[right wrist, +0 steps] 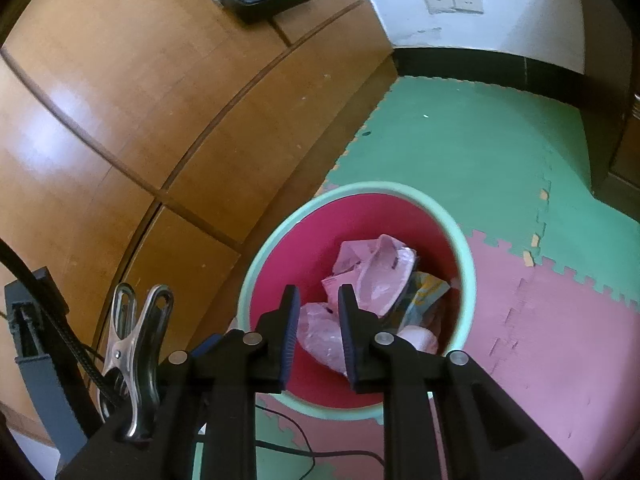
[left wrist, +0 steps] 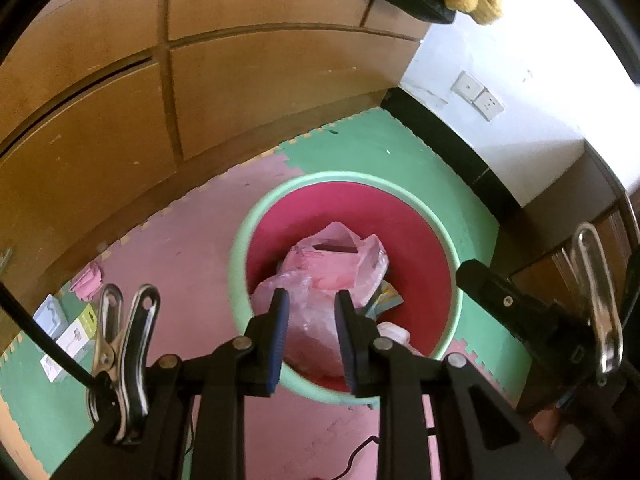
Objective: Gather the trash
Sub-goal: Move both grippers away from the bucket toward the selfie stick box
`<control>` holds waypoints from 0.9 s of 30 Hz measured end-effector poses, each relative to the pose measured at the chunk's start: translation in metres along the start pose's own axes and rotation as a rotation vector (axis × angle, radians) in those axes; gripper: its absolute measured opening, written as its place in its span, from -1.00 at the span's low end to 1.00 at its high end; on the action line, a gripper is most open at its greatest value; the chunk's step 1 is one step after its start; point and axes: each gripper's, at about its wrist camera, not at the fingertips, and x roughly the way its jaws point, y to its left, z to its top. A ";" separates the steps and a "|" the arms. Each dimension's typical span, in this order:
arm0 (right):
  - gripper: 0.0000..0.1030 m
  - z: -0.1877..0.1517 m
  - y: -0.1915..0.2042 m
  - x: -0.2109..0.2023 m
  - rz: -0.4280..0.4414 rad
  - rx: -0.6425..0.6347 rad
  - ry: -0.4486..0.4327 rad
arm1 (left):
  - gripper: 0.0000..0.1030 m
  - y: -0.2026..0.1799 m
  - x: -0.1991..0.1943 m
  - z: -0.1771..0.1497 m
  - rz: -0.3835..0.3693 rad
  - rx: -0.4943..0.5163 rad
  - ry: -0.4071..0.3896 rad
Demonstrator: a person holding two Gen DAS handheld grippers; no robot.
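A round bin with a pale green rim (left wrist: 239,248) (right wrist: 469,264) and a red inside stands on the foam floor mats. In it lie crumpled pink plastic bags (left wrist: 332,264) (right wrist: 376,280), a colourful wrapper (left wrist: 387,297) (right wrist: 425,296) and a white wad (left wrist: 395,332) (right wrist: 420,338). Above the near side of the bin hangs my left gripper (left wrist: 311,312), its jaws a little apart with nothing pinched. My right gripper (right wrist: 319,308) hovers over the bin's near left part, also narrowly open and empty. The bags seen between the fingers lie lower, inside the bin.
A wooden cabinet (left wrist: 120,120) rises just behind the bin. Small boxes (left wrist: 60,332) and a crumpled pink scrap (left wrist: 89,280) lie on the mat at the left. A thin black cable (right wrist: 304,452) runs across the floor near me. White wall with sockets (left wrist: 478,95) at the right.
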 end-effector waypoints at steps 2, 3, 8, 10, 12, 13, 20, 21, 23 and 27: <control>-0.59 -0.001 0.007 0.001 0.008 -0.007 0.003 | -0.55 0.007 -0.004 -0.001 0.008 -0.007 -0.005; -0.59 -0.001 0.010 0.001 0.012 -0.010 0.004 | -0.55 0.010 -0.006 -0.002 0.013 -0.010 -0.008; -0.58 -0.005 0.029 0.003 0.032 -0.038 0.016 | -0.55 0.032 -0.019 -0.006 0.028 -0.038 -0.021; -0.57 -0.009 0.039 0.003 0.039 -0.051 0.018 | -0.55 0.041 -0.025 -0.008 0.029 -0.046 -0.022; -0.51 -0.011 0.047 0.005 0.043 -0.063 0.021 | -0.55 0.051 -0.034 -0.008 0.033 -0.060 -0.030; -0.49 -0.013 0.052 0.005 0.044 -0.069 0.022 | -0.55 0.056 -0.038 -0.009 0.035 -0.067 -0.036; -0.47 -0.028 0.089 0.011 0.072 -0.135 0.051 | -0.55 0.098 -0.072 -0.013 0.099 -0.124 -0.062; -0.47 -0.029 0.093 0.011 0.075 -0.142 0.053 | -0.55 0.105 -0.077 -0.015 0.107 -0.136 -0.064; -0.47 -0.033 0.104 0.012 0.087 -0.159 0.059 | -0.55 0.118 -0.086 -0.019 0.125 -0.157 -0.064; -0.47 -0.040 0.125 0.014 0.105 -0.184 0.067 | -0.55 0.146 -0.106 -0.028 0.214 -0.191 -0.047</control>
